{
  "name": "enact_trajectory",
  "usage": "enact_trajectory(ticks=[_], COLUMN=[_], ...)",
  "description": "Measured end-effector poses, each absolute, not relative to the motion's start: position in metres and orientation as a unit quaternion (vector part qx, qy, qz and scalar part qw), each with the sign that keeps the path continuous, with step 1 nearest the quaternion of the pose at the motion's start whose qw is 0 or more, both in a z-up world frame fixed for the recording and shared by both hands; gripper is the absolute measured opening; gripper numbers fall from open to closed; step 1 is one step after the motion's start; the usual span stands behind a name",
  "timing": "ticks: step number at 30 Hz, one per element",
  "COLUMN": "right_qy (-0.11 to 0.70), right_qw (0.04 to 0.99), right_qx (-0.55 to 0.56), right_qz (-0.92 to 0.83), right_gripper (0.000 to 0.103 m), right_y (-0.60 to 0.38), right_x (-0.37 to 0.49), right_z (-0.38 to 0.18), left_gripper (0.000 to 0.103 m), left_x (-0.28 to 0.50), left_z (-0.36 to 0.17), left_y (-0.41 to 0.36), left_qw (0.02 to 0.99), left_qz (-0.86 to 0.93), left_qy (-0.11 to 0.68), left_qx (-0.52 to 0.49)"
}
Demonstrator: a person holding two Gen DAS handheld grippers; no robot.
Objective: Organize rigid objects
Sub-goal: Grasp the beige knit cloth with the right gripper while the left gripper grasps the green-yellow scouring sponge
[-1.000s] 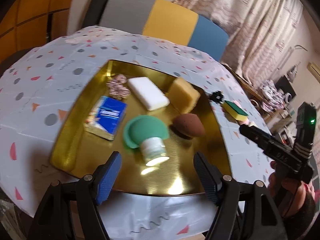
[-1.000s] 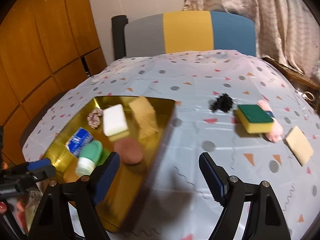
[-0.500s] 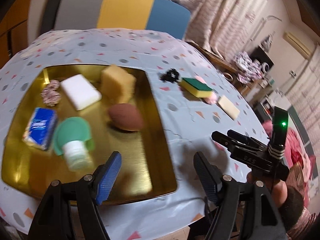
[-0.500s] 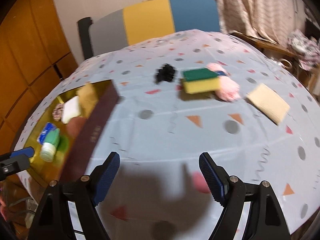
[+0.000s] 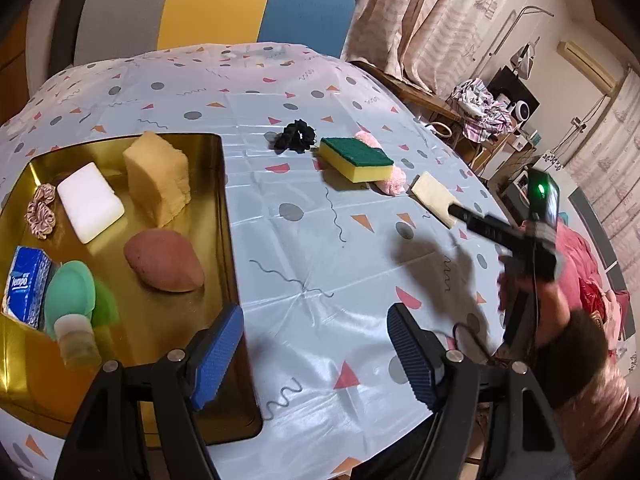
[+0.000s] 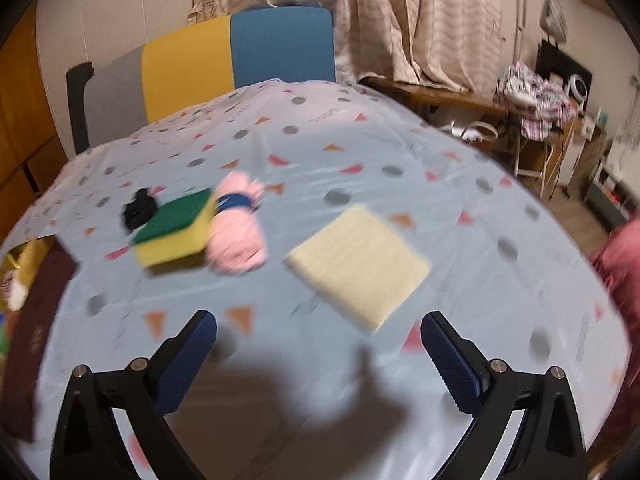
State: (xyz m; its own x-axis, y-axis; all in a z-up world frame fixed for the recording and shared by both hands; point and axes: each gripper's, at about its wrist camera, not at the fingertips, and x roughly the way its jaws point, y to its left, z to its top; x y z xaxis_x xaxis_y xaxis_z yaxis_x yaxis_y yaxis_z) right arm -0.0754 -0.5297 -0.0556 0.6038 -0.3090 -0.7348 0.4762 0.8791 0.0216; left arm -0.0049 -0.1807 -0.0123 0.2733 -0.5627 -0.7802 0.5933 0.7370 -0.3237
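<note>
Right tool spread wide, nothing in it, hovering over the bench, pointed at the cream pad. Left tool also wide open and empty, at the near bench edge beside the gold tray.

Cream pad lies flat on the bench, just right of the green-yellow sponge and pink bundle, well apart from the tray. Judging by looks: thin, light, some flex. Take it across the near corner or a short edge (flat on the cloth, so one finger has to get under it).

Bench cover looks like glossy plastic sheet, probably slick, so the pad may skid when nudged. Right view is motion-blurred. Tricolour chair behind the bench, curtains and clutter on the far right.
</note>
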Motion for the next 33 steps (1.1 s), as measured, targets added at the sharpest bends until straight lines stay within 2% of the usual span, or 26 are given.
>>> enact_trajectory(ticks=[8,14,18,20,22,30,32,33], right_qy=[0.438,0.463,0.445,0.439,0.430,0.411,0.405,0.403], right_qw=[0.878,0.867,0.874,0.876,0.883,0.892,0.895,0.897], right_qx=[0.053,0.062,0.084,0.085,0.084,0.104,0.102,0.102], right_qz=[-0.186,-0.175,-0.179,-0.180,-0.167,-0.155,-0.153,-0.149], right_gripper=[0.103,0.103,0.102,0.096,0.075,0.047,0.036,0.023], right_y=[-0.580,-0.591,-0.593,-0.592,-0.589,-0.582,-0.578,-0.577], right_x=[-0.027,-0.015,-0.021,-0.023,-0.024,-0.030,-0.032,-0.033], right_z=[-0.080,-0.104,-0.112,-0.111,-0.108,-0.106,-0.105,-0.105], left_gripper=[0.075,0.075,0.075,0.075,0.075,0.075,0.075,0.075], left_x=[-0.003,0.000,0.001,0.001,0.001,0.015,0.024,0.028], left_z=[-0.014,-0.017,-0.017,-0.017,-0.015,-0.012,-0.014,-0.015], left_y=[-0.201,-0.214,-0.225,-0.231,-0.239,-0.275,-0.285,-0.290], left_qw=[0.795,0.790,0.787,0.785,0.785,0.791,0.794,0.796], left_qz=[-0.358,-0.356,-0.359,-0.362,-0.364,-0.361,-0.351,-0.346], left_qy=[0.489,0.498,0.500,0.499,0.499,0.493,0.494,0.495], left_qx=[0.033,0.039,0.046,0.049,0.053,0.045,0.045,0.043])
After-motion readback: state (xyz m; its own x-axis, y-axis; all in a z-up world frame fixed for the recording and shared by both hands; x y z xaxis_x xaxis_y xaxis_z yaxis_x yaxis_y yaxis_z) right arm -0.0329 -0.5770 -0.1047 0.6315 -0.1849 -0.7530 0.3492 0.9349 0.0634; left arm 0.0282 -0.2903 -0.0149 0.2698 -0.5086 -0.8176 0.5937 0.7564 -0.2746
